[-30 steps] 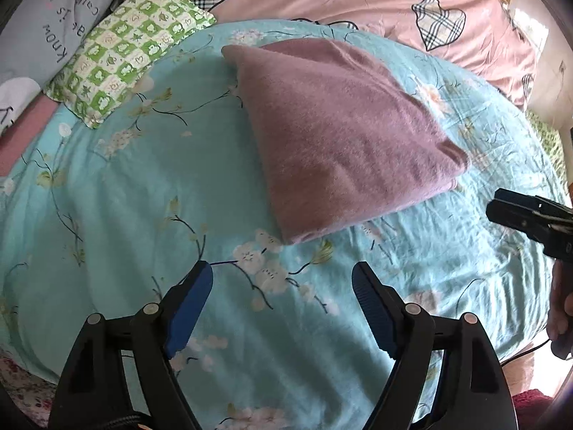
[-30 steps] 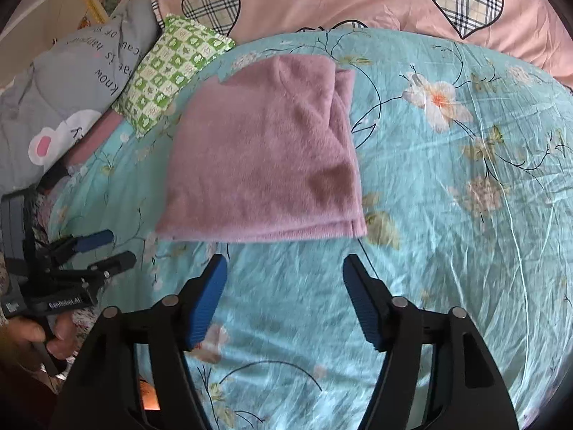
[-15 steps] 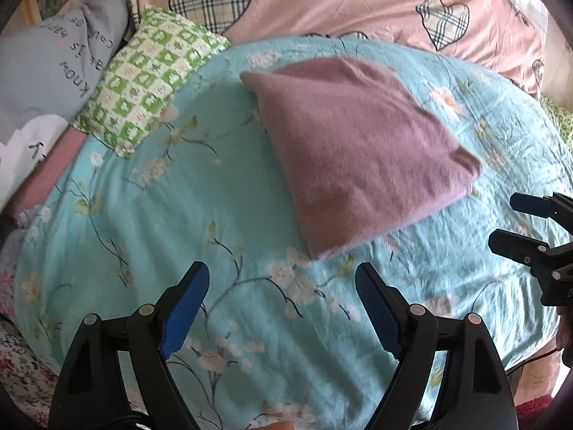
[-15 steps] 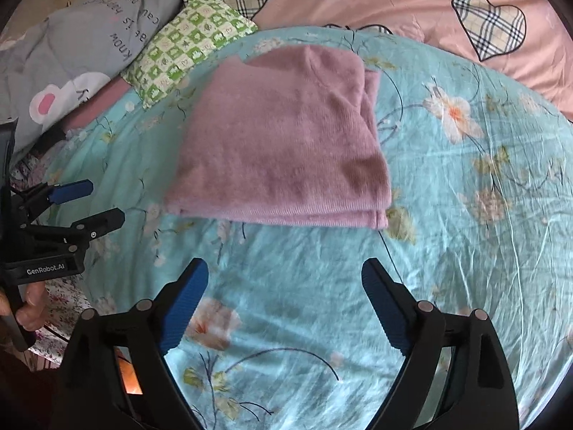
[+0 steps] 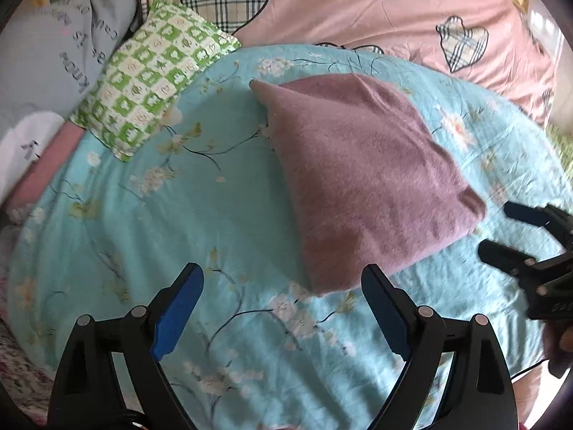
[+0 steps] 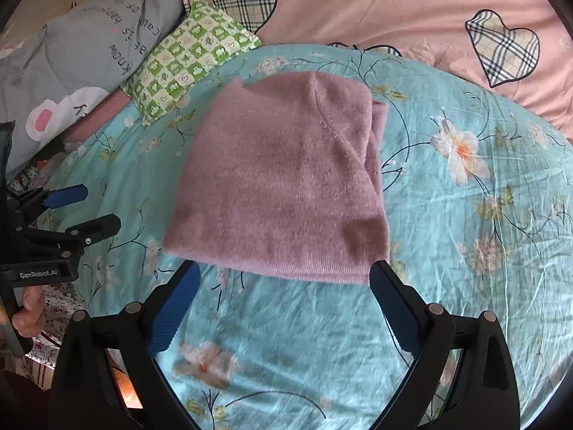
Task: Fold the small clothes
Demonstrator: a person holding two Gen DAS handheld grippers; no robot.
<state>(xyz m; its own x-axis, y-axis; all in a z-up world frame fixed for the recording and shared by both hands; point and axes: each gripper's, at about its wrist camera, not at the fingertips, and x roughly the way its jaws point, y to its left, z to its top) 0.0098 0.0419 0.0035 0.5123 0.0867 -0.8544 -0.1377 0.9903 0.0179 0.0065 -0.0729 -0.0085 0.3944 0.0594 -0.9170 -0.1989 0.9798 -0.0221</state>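
Observation:
A mauve knitted garment (image 5: pixel 361 175) (image 6: pixel 286 186) lies folded into a flat rectangle on the turquoise flowered sheet (image 5: pixel 179 215) (image 6: pixel 465 251). My left gripper (image 5: pixel 283 286) hovers above the sheet just short of the fold's near corner, its jaws opening, with only bedding between them. My right gripper (image 6: pixel 284 279) hangs over the fold's near edge, its jaws opening too and holding nothing. Each gripper shows at the edge of the other's view: the right gripper (image 5: pixel 508 233) at right, the left gripper (image 6: pixel 93 208) at left, gripped by a hand (image 6: pixel 28 311).
A green checked cushion (image 5: pixel 154 79) (image 6: pixel 189 61) and a grey printed pillow (image 5: pixel 46 71) (image 6: pixel 89 57) lie at the far left. A pink quilt with plaid hearts (image 5: pixel 340 10) (image 6: pixel 394 10) runs along the back. The bed's edge falls away at the near left.
Both grippers have drawn back from the folded garment, so it looks smaller and farther. Both pairs of jaws have spread wider. The garment has stayed put.

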